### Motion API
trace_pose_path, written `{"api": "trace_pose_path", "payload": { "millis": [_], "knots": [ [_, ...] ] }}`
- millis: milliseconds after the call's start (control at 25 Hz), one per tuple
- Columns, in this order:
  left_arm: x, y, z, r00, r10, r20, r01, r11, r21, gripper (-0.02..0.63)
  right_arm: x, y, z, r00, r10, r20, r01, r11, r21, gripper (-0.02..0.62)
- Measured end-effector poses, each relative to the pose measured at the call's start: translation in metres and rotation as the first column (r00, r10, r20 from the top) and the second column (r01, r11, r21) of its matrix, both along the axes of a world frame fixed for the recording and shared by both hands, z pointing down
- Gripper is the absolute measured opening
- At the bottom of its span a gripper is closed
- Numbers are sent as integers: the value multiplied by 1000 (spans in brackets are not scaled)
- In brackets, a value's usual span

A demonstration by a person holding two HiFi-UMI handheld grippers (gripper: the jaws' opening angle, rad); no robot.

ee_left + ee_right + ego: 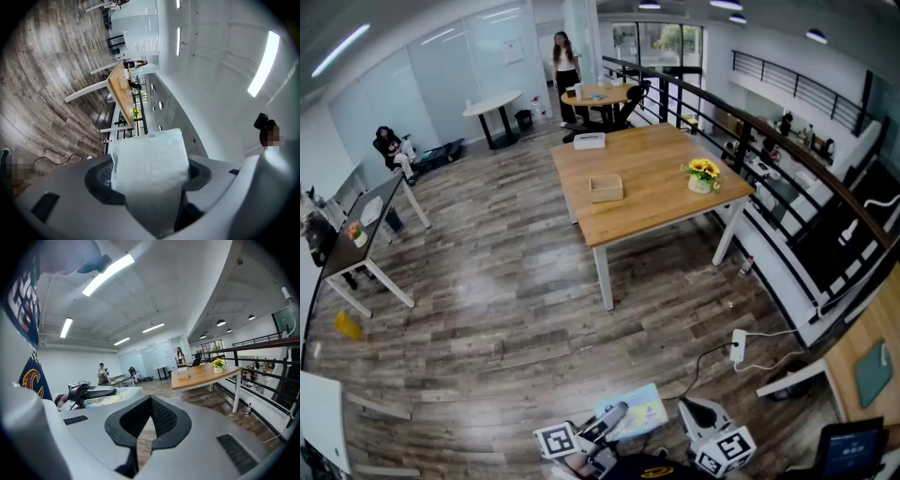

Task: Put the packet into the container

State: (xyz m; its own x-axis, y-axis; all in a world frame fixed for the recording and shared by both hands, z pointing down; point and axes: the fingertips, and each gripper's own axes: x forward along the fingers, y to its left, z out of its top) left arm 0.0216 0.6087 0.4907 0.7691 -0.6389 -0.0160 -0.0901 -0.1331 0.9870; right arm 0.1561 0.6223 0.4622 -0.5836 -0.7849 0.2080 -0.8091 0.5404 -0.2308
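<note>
Left gripper view: your left tool [151,180] grips the packet [147,152], right tool [149,420] shut empty — carry it steadily to the container [607,188] on the bench [661,164].

Head view looks down from above; all 3 views (wide-angle) share the far table [647,187].

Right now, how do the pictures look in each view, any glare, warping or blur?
Head view: the wide lens bows the floor planks, and a pale sheen lies on them left of the table. Left gripper view: dark corners, a glaring light strip, the packet shaded at its lower end. Right gripper view: a bright ceiling lamp, dark rim, the table fairly sharp.
</note>
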Motion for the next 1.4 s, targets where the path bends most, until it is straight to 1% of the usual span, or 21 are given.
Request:
{"api": "trace_pose_path", "payload": {
  "millis": [160, 280, 400, 640, 760, 840, 880, 960, 1080, 1160, 1280, 1400],
  "knots": [
    [-5, -2, -1, 1000, 3, 13, -3, 1000, 7, 296, -3, -1, -1, 1000, 7, -1, -7, 1000, 5, 9],
    [-8, -2, -3, 1000, 13, 7, -13, 1000, 15, 296, -8, -1, 1, 1000, 8, -8, -8, 1000, -7, 9],
    [-15, -6, -5, 1000, 23, -4, -23, 1000, 5, 296, -13, -6, 0, 1000, 23, -19, -23, 1000, -1, 9],
    [-59, -21, -3, 1000, 25, 9, -25, 1000, 19, 296, -42, -22, -2, 996, 82, 38, -82, 997, -14, 12],
    [-83, -26, 4, 998, 42, 39, -44, 998, 36, 296, -61, -25, -8, 994, 86, 63, -85, 996, -21, 12],
    [-92, -31, 5, 998, 49, 26, -50, 998, 42, 296, -72, -29, -11, 994, 90, 69, -87, 996, -36, 14],
    [-94, -33, 4, 999, 49, 10, -49, 998, 40, 296, -77, -32, -12, 994, 86, 70, -83, 996, -45, 19],
    [-98, -37, 3, 999, 47, -18, -46, 999, 26, 296, -90, -38, -15, 995, 64, 78, -58, 996, -70, 61],
    [-104, -46, 4, 999, 40, -27, -40, 999, 10, 296, -111, -49, -19, 996, 20, 92, -11, 995, -97, 105],
    [-107, -55, 5, 999, 37, -16, -37, 999, 11, 296, -122, -60, -19, 994, -4, 113, 16, 994, -110, 132],
    [-111, -73, 11, 1000, 22, 16, -22, 1000, 5, 296, -132, -77, -16, 985, -37, 170, 60, 990, -130, 169],
    [-117, -99, 13, 999, -4, 46, 3, 1000, 10, 296, -137, -104, -16, 974, -70, 213, 99, 986, -132, 184]
  ]
}}
